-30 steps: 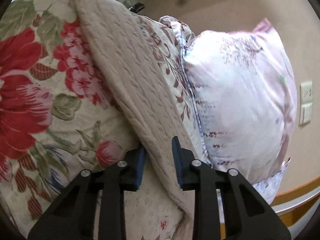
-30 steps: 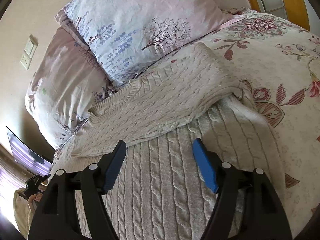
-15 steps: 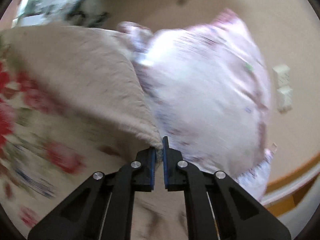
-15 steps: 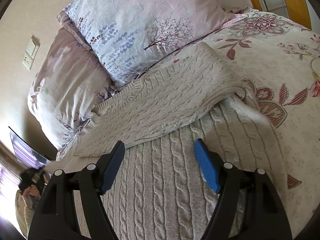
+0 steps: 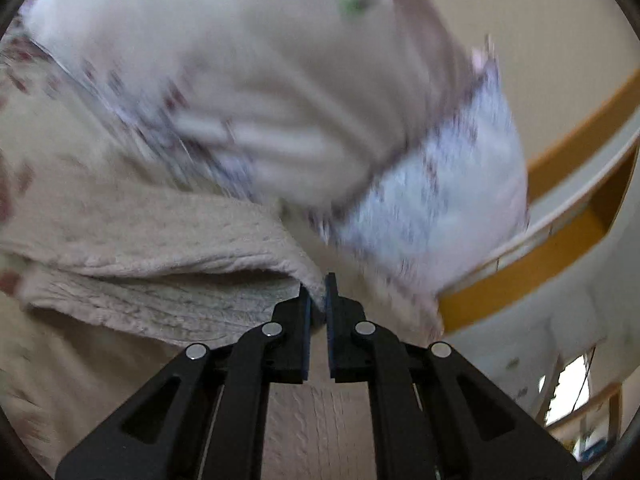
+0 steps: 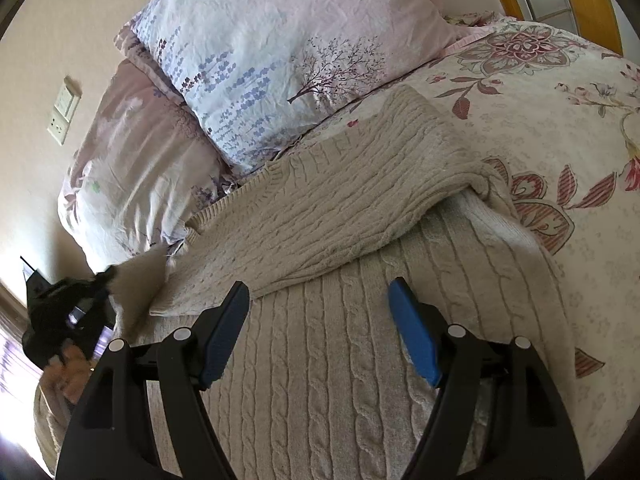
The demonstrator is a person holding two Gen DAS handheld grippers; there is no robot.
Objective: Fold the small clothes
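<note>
Setting: bed covered by a cream floral bedspread, with a beige wall behind and a wall switch plate at the left of the right wrist view.
Pillows: a pink and lilac printed pillow leans at the head of the bed, overlapping a mauve pillow to its left; both also fill the upper part of the left wrist view, badly smeared.
Sweater: beige cable-knit sweater spread flat on the bedspread, its top edge close to the pillows; one sleeve lies folded diagonally across the body.
Left gripper: clamped on a corner of the sweater's knit, fingers nearly together with a thin fold of fabric between them; the cloth it holds is lifted off the bed and drapes away to the left.
Left gripper in the right wrist view: a dark blurred shape at the left edge, probably this tool, with pale knit rising to it.
Right gripper: spread wide, blue pads well apart, hovering over the sweater's body and grasping nothing.
Headboard: orange-brown wooden frame to the right of the pillows.
</note>
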